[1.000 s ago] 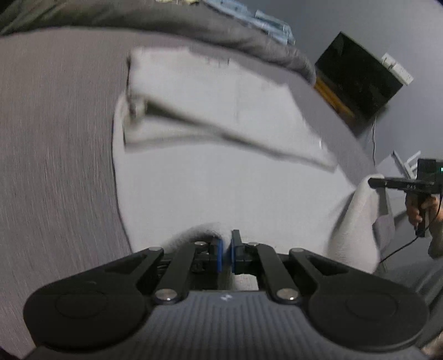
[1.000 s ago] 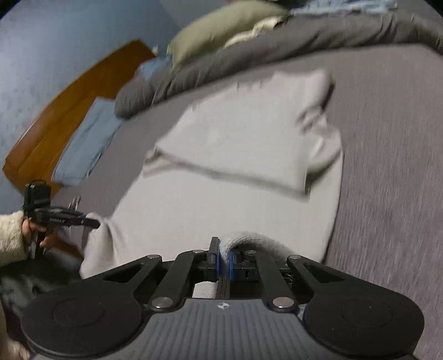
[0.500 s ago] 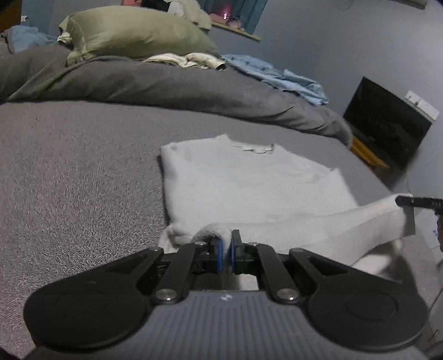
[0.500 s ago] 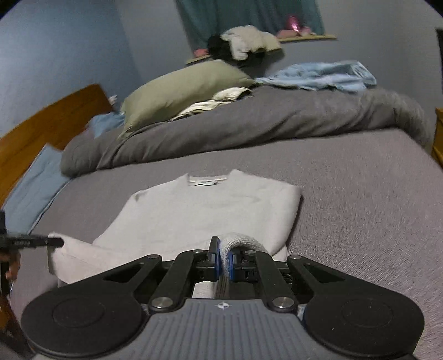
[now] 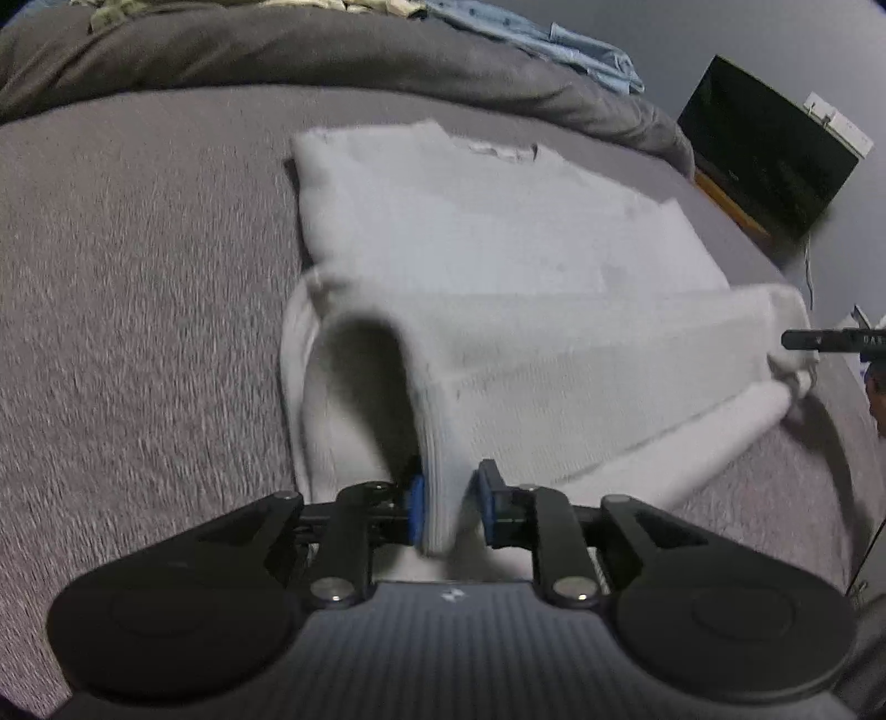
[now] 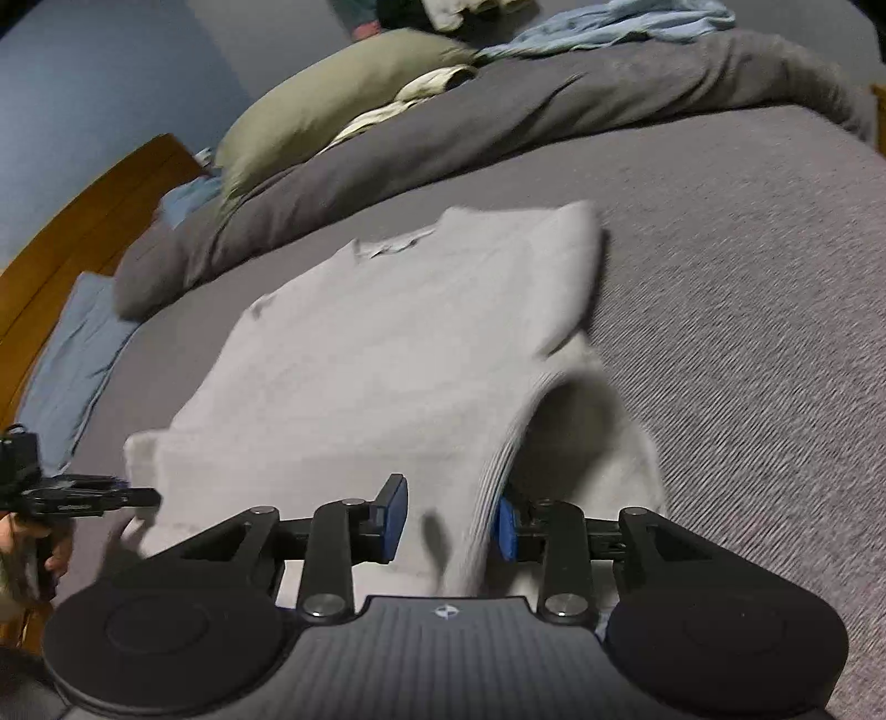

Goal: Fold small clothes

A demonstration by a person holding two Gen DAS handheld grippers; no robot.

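Observation:
A light grey sweater point(image 5: 498, 249) lies on the grey bed, collar at the far end, its bottom hem folded up over the body. My left gripper point(image 5: 448, 507) is open, with the ribbed hem corner loose between its blue pads. My right gripper point(image 6: 448, 518) is open wider, with the other hem corner point(image 6: 476, 498) draped between its pads. The sweater also shows in the right wrist view point(image 6: 398, 332). Each gripper appears at the edge of the other's view.
A rolled dark grey duvet point(image 6: 498, 127) with an olive pillow point(image 6: 332, 94) and light blue clothes point(image 5: 554, 39) lies across the far end. A wooden headboard point(image 6: 72, 221) is left in the right wrist view. A dark screen point(image 5: 769, 144) stands beyond the bed's right side.
Both grippers carried the hem forward over the sweater and lowered it. Both have opened from shut, and the hem now lies loose between the pads.

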